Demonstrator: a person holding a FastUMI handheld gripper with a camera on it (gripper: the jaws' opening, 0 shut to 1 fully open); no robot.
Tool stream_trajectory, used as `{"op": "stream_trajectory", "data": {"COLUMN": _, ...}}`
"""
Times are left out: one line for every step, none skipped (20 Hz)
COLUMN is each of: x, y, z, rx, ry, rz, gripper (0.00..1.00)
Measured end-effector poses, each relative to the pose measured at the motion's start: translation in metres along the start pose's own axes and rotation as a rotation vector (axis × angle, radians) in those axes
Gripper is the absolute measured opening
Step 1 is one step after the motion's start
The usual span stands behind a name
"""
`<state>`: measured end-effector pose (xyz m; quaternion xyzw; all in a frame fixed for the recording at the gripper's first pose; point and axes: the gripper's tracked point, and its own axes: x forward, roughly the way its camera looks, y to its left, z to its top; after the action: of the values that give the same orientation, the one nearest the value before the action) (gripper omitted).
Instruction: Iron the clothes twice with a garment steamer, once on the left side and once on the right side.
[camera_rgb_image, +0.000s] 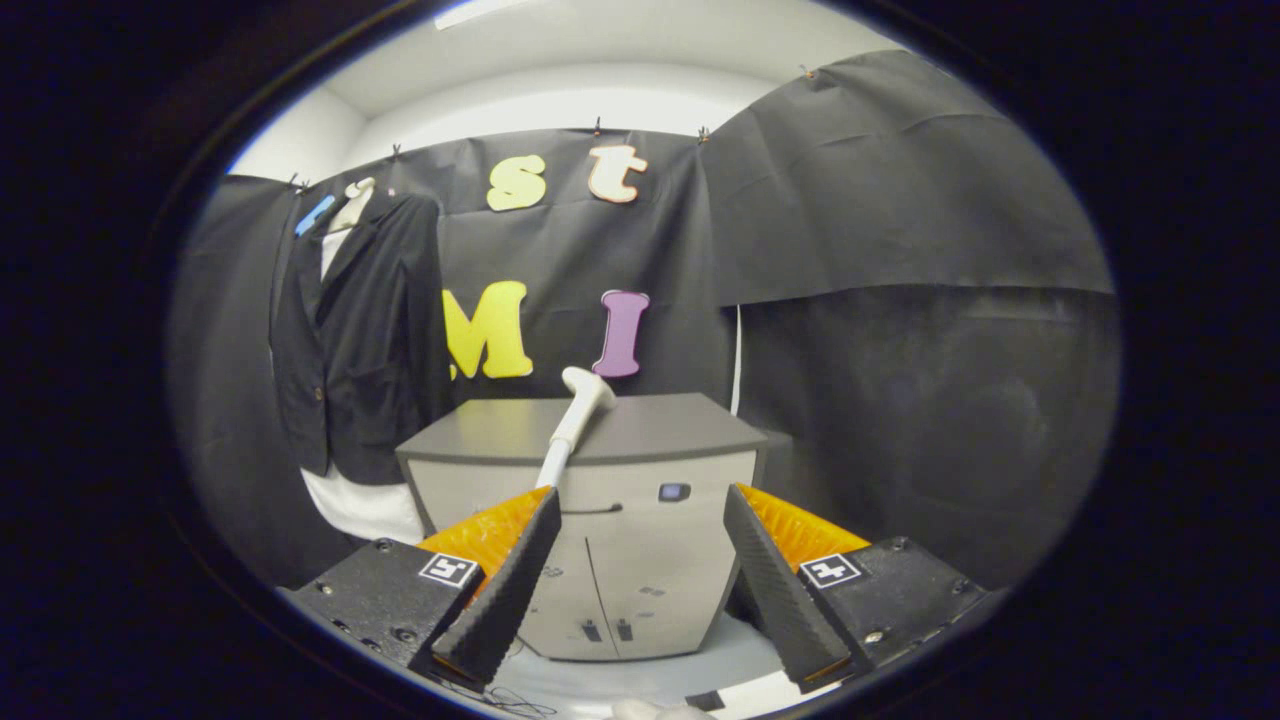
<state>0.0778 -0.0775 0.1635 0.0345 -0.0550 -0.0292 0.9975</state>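
A dark jacket (355, 340) over a white garment hangs on a hanger against the booth wall, beyond my fingers and to their left. A white garment steamer (575, 415) lies on top of a grey cabinet (650, 425) straight ahead, its head pointing up and away, its handle hanging over the cabinet's front edge. My gripper (638, 575) is open, fingers spread wide with nothing between them. The steamer handle's lower end sits just above the left fingertip (540, 515), apart from it.
The grey cabinet has a pale front with a small dark button (673, 492) and two doors. Black cloth covers the walls behind and to the right. White floor (700, 660) lies below the fingers.
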Motion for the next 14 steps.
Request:
{"op": "stream_trajectory", "data": {"x": 0.014, "y": -0.004, "z": 0.013, "rx": 0.013, "ry": -0.002, "rz": 0.005, "gripper": 1.00}}
{"op": "stream_trajectory", "data": {"x": 0.028, "y": -0.006, "z": 0.027, "rx": 0.028, "ry": -0.006, "rz": 0.014, "gripper": 1.00}}
{"op": "stream_trajectory", "data": {"x": 0.045, "y": -0.008, "z": 0.040, "rx": 0.044, "ry": -0.005, "rz": 0.019, "gripper": 1.00}}
{"op": "stream_trajectory", "data": {"x": 0.062, "y": -0.009, "z": 0.050, "rx": 0.054, "ry": -0.003, "rz": 0.027, "gripper": 1.00}}
{"op": "stream_trajectory", "data": {"x": 0.081, "y": -0.009, "z": 0.061, "rx": 0.057, "ry": 0.002, "rz": 0.036, "gripper": 1.00}}
{"op": "stream_trajectory", "data": {"x": 0.099, "y": -0.008, "z": 0.069, "rx": 0.057, "ry": 0.003, "rz": 0.046, "gripper": 1.00}}
{"op": "stream_trajectory", "data": {"x": 0.118, "y": -0.006, "z": 0.077, "rx": 0.053, "ry": 0.011, "rz": 0.059, "gripper": 1.00}}
{"op": "stream_trajectory", "data": {"x": 0.135, "y": -0.002, "z": 0.084, "rx": 0.050, "ry": 0.018, "rz": 0.078, "gripper": 1.00}}
{"op": "stream_trajectory", "data": {"x": 0.153, "y": 0.003, "z": 0.091, "rx": 0.046, "ry": 0.028, "rz": 0.095, "gripper": 1.00}}
{"op": "stream_trajectory", "data": {"x": 0.170, "y": 0.008, "z": 0.095, "rx": 0.036, "ry": 0.042, "rz": 0.113, "gripper": 1.00}}
{"op": "stream_trajectory", "data": {"x": 0.187, "y": 0.013, "z": 0.099, "rx": 0.023, "ry": 0.053, "rz": 0.126, "gripper": 1.00}}
{"op": "stream_trajectory", "data": {"x": 0.203, "y": 0.021, "z": 0.100, "rx": 0.010, "ry": 0.062, "rz": 0.145, "gripper": 1.00}}
{"op": "stream_trajectory", "data": {"x": 0.219, "y": 0.028, "z": 0.099, "rx": -0.002, "ry": 0.080, "rz": 0.159, "gripper": 1.00}}
{"op": "stream_trajectory", "data": {"x": 0.234, "y": 0.032, "z": 0.096, "rx": -0.012, "ry": 0.102, "rz": 0.172, "gripper": 1.00}}
